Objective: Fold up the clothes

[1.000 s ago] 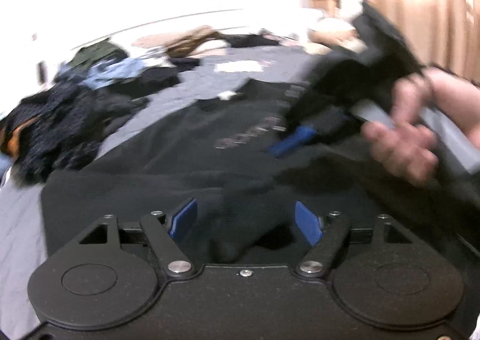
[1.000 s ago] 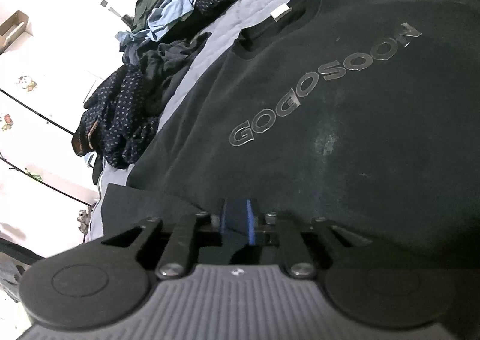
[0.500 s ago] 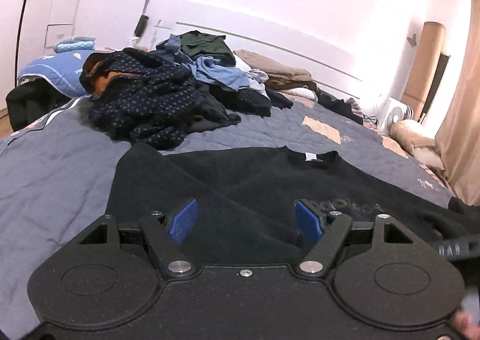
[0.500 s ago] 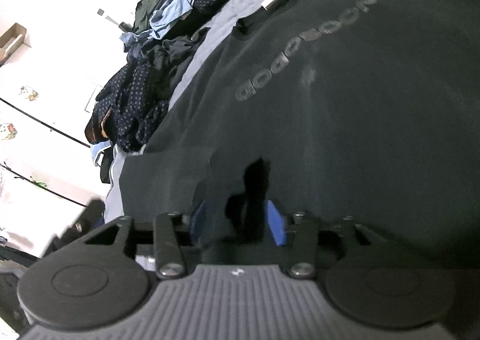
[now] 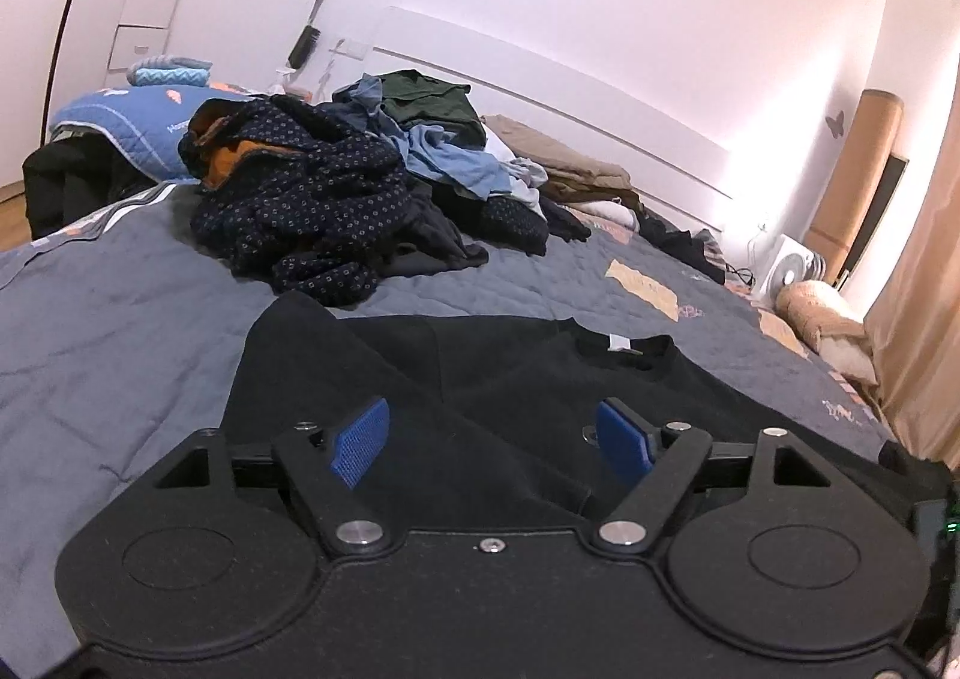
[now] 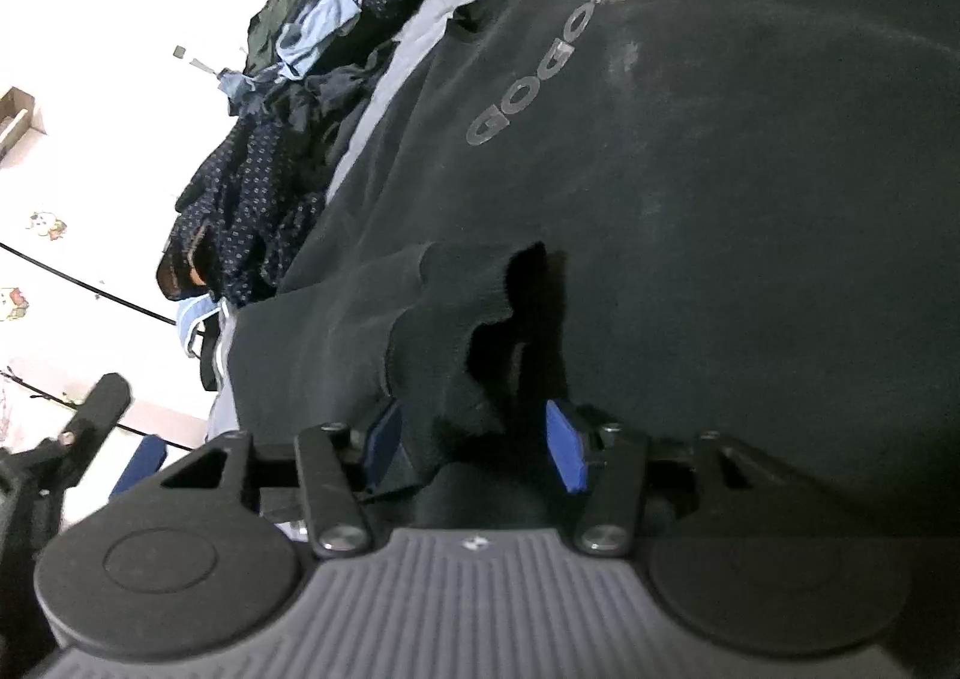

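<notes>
Blue pads of left gripper [image 5: 492, 439] spread wide, nothing between, black sweatshirt [image 5: 540, 379] flat on grey quilt [image 5: 120, 331] just ahead, sleeve [image 5: 336, 367] laid diagonally over body. Right gripper [image 6: 474, 442] also parted, ribbed cuff [image 6: 474, 295] bunched loose between pads, not pinched. Beyond jaws: unfolded clothes heap [image 5: 336, 187] further up bed. Risk: cuff springs back or snags on a pad as right gripper pulls away, undoing sleeve fold; thick fleece may slide on quilt
</notes>
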Demonstrator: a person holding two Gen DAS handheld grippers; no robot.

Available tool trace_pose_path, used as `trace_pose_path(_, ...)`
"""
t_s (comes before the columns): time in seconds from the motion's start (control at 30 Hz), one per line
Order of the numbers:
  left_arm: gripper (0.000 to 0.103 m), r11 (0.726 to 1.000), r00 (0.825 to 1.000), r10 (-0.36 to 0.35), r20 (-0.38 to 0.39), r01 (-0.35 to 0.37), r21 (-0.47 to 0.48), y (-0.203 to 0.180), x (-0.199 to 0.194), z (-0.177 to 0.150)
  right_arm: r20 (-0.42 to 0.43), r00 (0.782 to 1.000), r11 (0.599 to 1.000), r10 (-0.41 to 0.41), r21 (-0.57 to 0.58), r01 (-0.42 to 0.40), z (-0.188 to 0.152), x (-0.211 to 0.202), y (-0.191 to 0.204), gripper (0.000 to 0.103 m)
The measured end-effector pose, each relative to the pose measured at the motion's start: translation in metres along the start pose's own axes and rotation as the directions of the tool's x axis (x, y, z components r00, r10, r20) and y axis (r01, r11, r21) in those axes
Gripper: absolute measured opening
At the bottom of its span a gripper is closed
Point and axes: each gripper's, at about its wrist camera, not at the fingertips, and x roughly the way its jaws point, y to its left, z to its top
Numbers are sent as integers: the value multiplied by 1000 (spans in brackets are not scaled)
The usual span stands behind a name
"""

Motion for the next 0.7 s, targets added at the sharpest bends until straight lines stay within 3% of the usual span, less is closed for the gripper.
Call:
trace_pose_path(0.1, 76, 1000, 1000, -2, -5, 2, -15, 3, 1, 2, 24, 1000, 1000, -5, 0, 5, 0, 6, 5, 51)
trace_pose_path(0.17, 76, 1000, 1000, -4, -1, 4, -20, 3, 0, 3, 41, 999, 1000, -8, -1, 8, 1, 10, 9, 44)
trace_pose_path(0.23, 76, 1000, 1000, -6, 2, 6, -25, 4, 0, 5, 61, 998, 1000, -9, 0, 9, 3, 11, 12, 19)
trace_pose_path(0.27, 76, 1000, 1000, -6, 4, 7, -28, 4, 0, 5, 77, 997, 1000, -7, 1, 7, 7, 8, 13, 14)
trace_pose_path(0.7, 76, 996, 999, 43, 33, -40, -85, 17, -5, 11, 277, 961, 1000, 14, 18, -20, 61, -29, 30, 10)
